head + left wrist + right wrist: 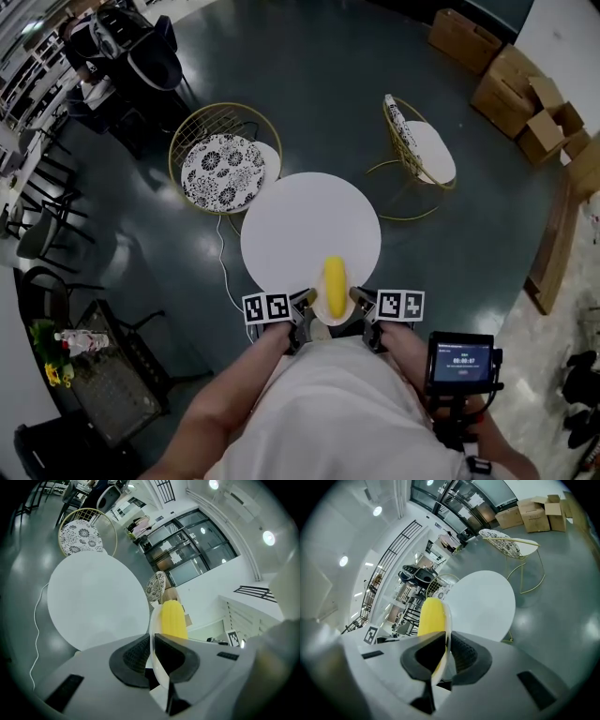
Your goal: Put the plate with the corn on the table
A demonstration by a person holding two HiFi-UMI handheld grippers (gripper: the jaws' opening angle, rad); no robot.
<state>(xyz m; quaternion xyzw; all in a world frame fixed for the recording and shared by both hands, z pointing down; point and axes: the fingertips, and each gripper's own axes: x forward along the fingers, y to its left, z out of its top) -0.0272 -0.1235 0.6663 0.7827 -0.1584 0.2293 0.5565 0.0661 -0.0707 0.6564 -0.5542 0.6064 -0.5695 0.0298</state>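
A yellow corn cob lies on a small white plate held over the near edge of the round white table. My left gripper is shut on the plate's left rim and my right gripper on its right rim. In the left gripper view the plate rim runs between the jaws with the corn to its right. In the right gripper view the plate rim is pinched and the corn sits to its left. The tabletop lies ahead, bare.
Two gold wire chairs stand behind the table: one with a floral cushion at the left, another at the right. Cardboard boxes sit far right. A white cable trails on the floor left of the table. A screen device is near my right arm.
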